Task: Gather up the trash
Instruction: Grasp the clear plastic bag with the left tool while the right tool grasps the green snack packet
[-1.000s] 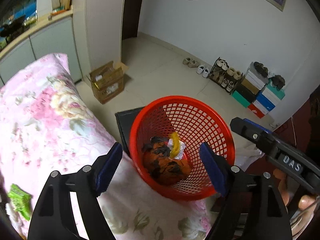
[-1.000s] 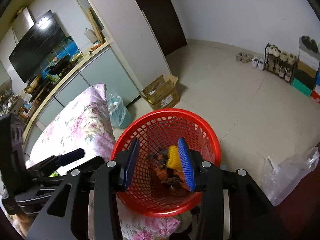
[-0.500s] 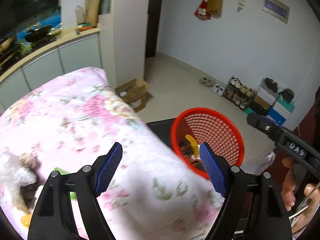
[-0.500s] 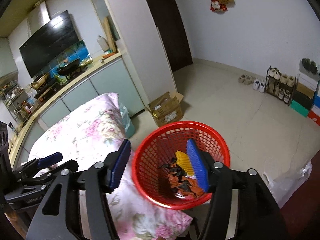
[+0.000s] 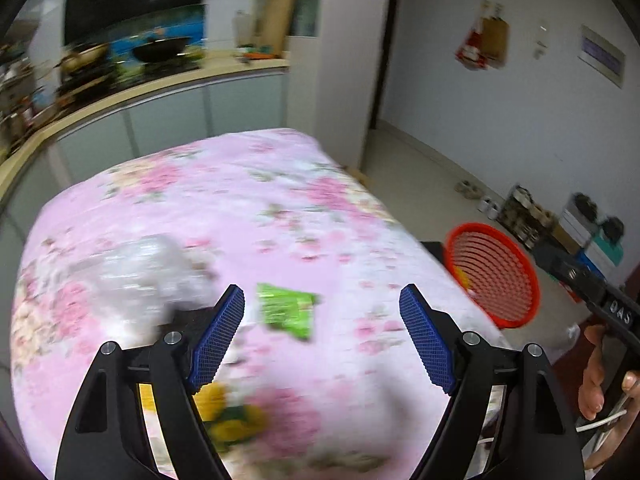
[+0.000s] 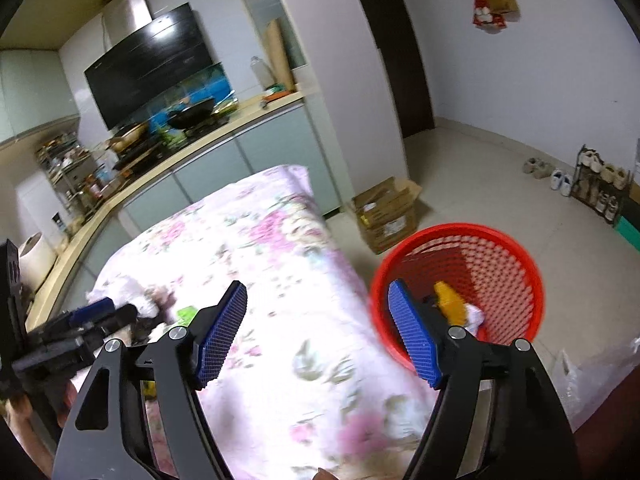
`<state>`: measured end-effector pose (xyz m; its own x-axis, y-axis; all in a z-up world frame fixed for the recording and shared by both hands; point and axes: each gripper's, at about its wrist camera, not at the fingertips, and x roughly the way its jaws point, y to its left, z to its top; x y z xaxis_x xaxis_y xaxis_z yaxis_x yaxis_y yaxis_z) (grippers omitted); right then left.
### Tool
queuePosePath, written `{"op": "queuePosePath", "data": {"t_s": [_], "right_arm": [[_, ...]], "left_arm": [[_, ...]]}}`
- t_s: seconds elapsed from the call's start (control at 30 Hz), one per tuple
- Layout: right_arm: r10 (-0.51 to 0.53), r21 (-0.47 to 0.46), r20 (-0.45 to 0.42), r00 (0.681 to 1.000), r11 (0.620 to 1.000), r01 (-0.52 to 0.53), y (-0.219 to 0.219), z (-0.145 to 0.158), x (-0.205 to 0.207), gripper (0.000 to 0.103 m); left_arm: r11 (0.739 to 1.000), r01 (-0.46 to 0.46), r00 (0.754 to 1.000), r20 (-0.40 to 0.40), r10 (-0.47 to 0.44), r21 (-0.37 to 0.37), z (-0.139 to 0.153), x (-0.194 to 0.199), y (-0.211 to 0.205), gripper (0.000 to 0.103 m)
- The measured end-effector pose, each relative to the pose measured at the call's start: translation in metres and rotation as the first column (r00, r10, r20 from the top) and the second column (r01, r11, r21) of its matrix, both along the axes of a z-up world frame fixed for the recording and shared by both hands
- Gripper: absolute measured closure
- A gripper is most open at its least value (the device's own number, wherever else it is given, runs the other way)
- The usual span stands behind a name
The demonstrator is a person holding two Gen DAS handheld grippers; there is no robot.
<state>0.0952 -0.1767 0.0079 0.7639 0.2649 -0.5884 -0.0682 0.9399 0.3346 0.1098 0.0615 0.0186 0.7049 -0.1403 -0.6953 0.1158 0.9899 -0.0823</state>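
Left gripper (image 5: 322,310) jaws wide apart, empty, above floral pink cloth (image 5: 248,200). Green wrapper (image 5: 287,310) lies on the cloth between the fingers — blurred. Crumpled clear plastic (image 5: 148,272) to its left; yellow scraps (image 5: 224,412) nearer the camera. Red mesh basket (image 5: 494,276) beyond the cloth's right edge — yellow item inside.

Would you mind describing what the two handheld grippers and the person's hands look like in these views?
Both the left gripper and right gripper are matte black frames with silver screws and blue ribbed pads. Seen from the left camera, the right one's body carries white lettering reading DAS. A bare hand grips it; a white cable runs below. No sleeves show.
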Motion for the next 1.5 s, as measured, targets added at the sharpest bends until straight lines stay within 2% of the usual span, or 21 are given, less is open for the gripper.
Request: {"op": "queuePosePath", "data": {"t_s": [0.1, 0.27, 0.37, 0.53, 0.67, 0.7, 0.73, 0.77, 0.83, 1.0, 1.1, 1.2, 1.3, 1.5], "right_arm": [[0.025, 0.001, -0.012, 1.000, 1.000, -0.025, 0.014, -0.002, -0.001, 0.032], [0.062, -0.016, -0.028, 0.998, 0.998, -0.062, 0.033, -0.003, 0.003, 0.032], [0.072, -0.031, -0.035, 0.997, 0.997, -0.073, 0.040, -0.002, 0.004, 0.032], [0.070, -0.044, -0.050, 0.996, 0.996, -0.072, 0.045, -0.005, 0.008, 0.032], [0.072, -0.045, -0.073, 0.995, 0.996, -0.076, 0.048, -0.009, 0.012, 0.032], [0.073, -0.045, -0.075, 0.994, 0.996, -0.077, 0.048, -0.010, 0.013, 0.032], [0.074, -0.045, -0.078, 0.994, 0.996, -0.078, 0.049, -0.011, 0.013, 0.032], [0.075, -0.044, -0.079, 0.994, 0.996, -0.079, 0.049, -0.011, 0.014, 0.032], [0.074, -0.042, -0.081, 0.994, 0.996, -0.078, 0.049, -0.012, 0.014, 0.032], [0.080, -0.035, -0.092, 0.993, 0.996, -0.083, 0.052, -0.015, 0.013, 0.032], [0.088, -0.034, -0.088, 0.992, 0.995, -0.091, 0.054, -0.014, 0.013, 0.032], [0.096, -0.034, -0.080, 0.992, 0.995, -0.099, 0.059, -0.013, 0.012, 0.032], [0.108, -0.030, -0.077, 0.991, 0.993, -0.111, 0.064, -0.013, 0.011, 0.032], [0.146, -0.015, -0.086, 0.986, 0.989, -0.148, 0.081, -0.017, 0.017, 0.032]], "left_arm": [[0.999, -0.047, 0.999, 0.007, 0.047, -0.013, 0.007, -0.001, 0.036, 0.025], [0.993, -0.104, 0.994, 0.027, 0.105, -0.059, 0.019, 0.023, 0.095, 0.024], [0.994, -0.081, 0.997, -0.024, 0.079, -0.079, 0.010, 0.046, 0.112, 0.023], [0.999, -0.036, 0.994, -0.104, 0.033, -0.022, -0.022, 0.067, 0.110, 0.023], [0.998, -0.018, 0.994, -0.102, 0.024, 0.068, -0.041, 0.072, 0.100, 0.024], [0.997, -0.015, 0.995, -0.101, 0.024, 0.082, -0.044, 0.072, 0.099, 0.027], [0.996, -0.016, 0.994, -0.104, 0.026, 0.093, -0.047, 0.072, 0.100, 0.041], [0.994, -0.021, 0.993, -0.117, 0.034, 0.111, -0.051, 0.073, 0.100, 0.047], [0.994, -0.035, 0.991, -0.123, 0.047, 0.099, -0.055, 0.076, 0.106, 0.053], [0.996, -0.057, 0.993, -0.100, 0.064, 0.070, -0.050, 0.070, 0.114, 0.067], [0.995, -0.095, 0.994, -0.056, 0.096, 0.031, -0.034, 0.058, 0.124, 0.074], [0.992, -0.127, 0.992, 0.010, 0.127, -0.029, -0.009, 0.037, 0.134, 0.075], [0.986, -0.155, 0.984, 0.079, 0.160, -0.057, 0.013, 0.013, 0.142, 0.074], [0.965, -0.255, 0.949, 0.177, 0.260, -0.053, 0.038, -0.033, 0.153, 0.074]]}}
